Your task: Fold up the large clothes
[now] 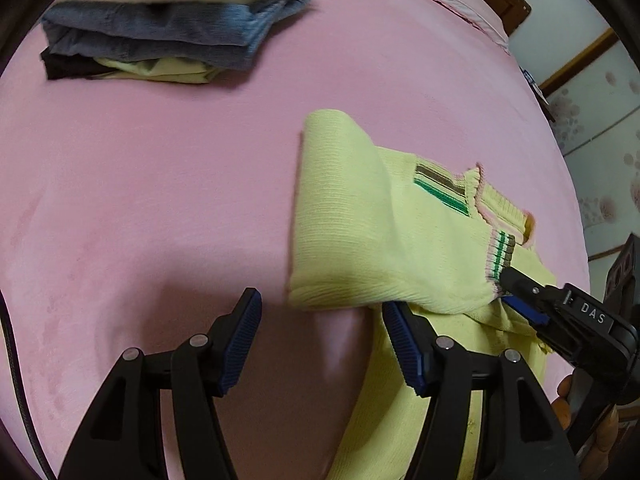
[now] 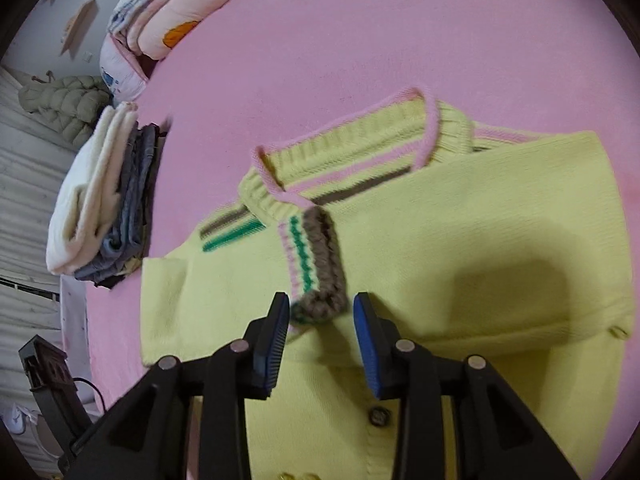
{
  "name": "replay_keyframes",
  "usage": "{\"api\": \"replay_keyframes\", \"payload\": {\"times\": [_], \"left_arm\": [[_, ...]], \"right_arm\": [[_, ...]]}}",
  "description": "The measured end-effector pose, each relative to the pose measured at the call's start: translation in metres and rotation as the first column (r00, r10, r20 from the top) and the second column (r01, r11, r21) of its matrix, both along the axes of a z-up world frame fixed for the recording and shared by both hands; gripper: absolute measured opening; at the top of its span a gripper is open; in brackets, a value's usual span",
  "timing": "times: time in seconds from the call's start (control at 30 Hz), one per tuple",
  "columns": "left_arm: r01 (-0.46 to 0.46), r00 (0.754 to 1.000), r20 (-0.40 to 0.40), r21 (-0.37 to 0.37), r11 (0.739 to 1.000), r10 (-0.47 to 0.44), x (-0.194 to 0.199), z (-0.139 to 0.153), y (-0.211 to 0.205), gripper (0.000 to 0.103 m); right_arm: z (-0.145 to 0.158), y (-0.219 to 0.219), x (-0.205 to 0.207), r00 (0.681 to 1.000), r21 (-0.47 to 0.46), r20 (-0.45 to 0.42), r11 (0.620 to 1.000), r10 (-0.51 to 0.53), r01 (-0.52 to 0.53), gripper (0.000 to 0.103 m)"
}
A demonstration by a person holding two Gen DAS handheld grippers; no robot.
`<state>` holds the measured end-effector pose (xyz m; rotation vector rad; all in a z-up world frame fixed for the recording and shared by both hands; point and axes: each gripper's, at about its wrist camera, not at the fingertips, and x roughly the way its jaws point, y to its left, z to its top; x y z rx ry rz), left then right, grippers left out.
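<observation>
Yellow sweater (image 2: 460, 240) on pink bed (image 2: 360, 40), collar away from the right camera, both sleeves folded in over the chest. Striped cuff (image 2: 320, 264) lying on the front, just ahead of right gripper (image 2: 322, 336). Right jaws parted, cuff end between the pad tips — no clear grip seen in the right view. In the left view the right gripper tips sit at the cuff edge; contact looks likely, hold cannot be confirmed. Left gripper (image 1: 322, 344) wide open, holding nothing, hovering above the lower sweater edge and bare bed.

Risks, as judged:
- Cuff thick and springy — a shallow pinch could slip off and let the sleeve flop back out.
- Pulling one layer only would drag the folded sleeve askew and spoil the fold line.
- Button (image 2: 378, 416) below the right pad could snag the knit.

Surroundings: stack of folded clothes (image 1: 168, 32) well apart on the far side of the bed, bedding (image 2: 180, 8) at the head. Nothing between grippers and sweater.
</observation>
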<state>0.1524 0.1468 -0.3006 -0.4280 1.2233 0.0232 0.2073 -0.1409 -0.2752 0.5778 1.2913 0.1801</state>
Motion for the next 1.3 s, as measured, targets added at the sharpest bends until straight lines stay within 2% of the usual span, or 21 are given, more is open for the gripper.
{"api": "replay_keyframes", "payload": {"times": [0.03, 0.1, 0.27, 0.4, 0.47, 0.53, 0.6, 0.7, 0.8, 1.03, 1.2, 1.3], "left_arm": [[0.008, 1.0, 0.003, 0.001, 1.0, -0.008, 0.001, 0.0, -0.003, 0.062], [0.02, 1.0, 0.007, 0.008, 1.0, -0.02, 0.004, 0.0, -0.007, 0.062], [0.019, 1.0, 0.01, 0.02, 1.0, -0.019, 0.011, 0.0, -0.012, 0.062], [0.021, 1.0, 0.015, 0.021, 1.0, -0.021, 0.016, 0.0, -0.019, 0.062], [0.029, 0.999, 0.014, 0.023, 0.999, -0.029, 0.019, -0.002, -0.025, 0.062], [0.043, 0.999, 0.011, 0.029, 0.999, -0.043, 0.021, -0.003, -0.031, 0.062], [0.061, 0.998, 0.006, 0.042, 0.997, -0.061, 0.023, -0.005, -0.038, 0.062], [0.084, 0.996, 0.003, 0.059, 0.995, -0.085, 0.024, -0.005, -0.046, 0.062], [0.103, 0.995, -0.004, 0.081, 0.991, -0.103, 0.026, -0.005, -0.053, 0.063], [0.145, 0.989, -0.023, 0.102, 0.984, -0.144, 0.029, -0.003, -0.061, 0.063], [0.202, 0.979, -0.039, 0.145, 0.969, -0.198, 0.025, -0.008, -0.062, 0.063], [0.216, 0.976, -0.049, 0.159, 0.963, -0.211, 0.023, -0.008, -0.057, 0.064]], "right_arm": [[0.0, 0.004, 0.001, 1.0, -0.018, 0.002, 1.0, 0.017, -0.017, 0.033], [0.002, 0.012, 0.004, 0.998, -0.041, 0.02, 0.998, 0.058, -0.057, 0.009], [0.04, 0.013, 0.001, 0.984, -0.059, 0.14, 0.993, 0.111, -0.103, 0.009], [0.083, -0.013, -0.01, 0.963, -0.088, 0.259, 0.995, 0.069, -0.048, 0.009], [0.09, -0.03, -0.016, 0.96, -0.099, 0.278, 0.995, 0.041, -0.013, 0.009], [0.085, -0.048, -0.024, 0.964, -0.133, 0.265, 0.991, 0.016, 0.021, 0.009], [0.065, -0.067, -0.03, 0.978, -0.165, 0.209, 0.985, -0.021, 0.056, 0.009], [0.031, -0.091, -0.039, 0.989, -0.164, 0.123, 0.981, -0.08, 0.1, 0.009], [0.012, -0.098, -0.046, 0.989, -0.153, 0.088, 0.98, -0.117, 0.129, 0.009], [0.028, -0.097, -0.05, 0.975, -0.22, 0.181, 0.961, -0.128, 0.167, 0.009], [0.003, -0.108, -0.049, 0.988, -0.213, 0.095, 0.967, -0.124, 0.142, 0.01], [-0.001, -0.106, -0.051, 0.992, -0.225, 0.081, 0.968, -0.098, 0.114, 0.012]]}}
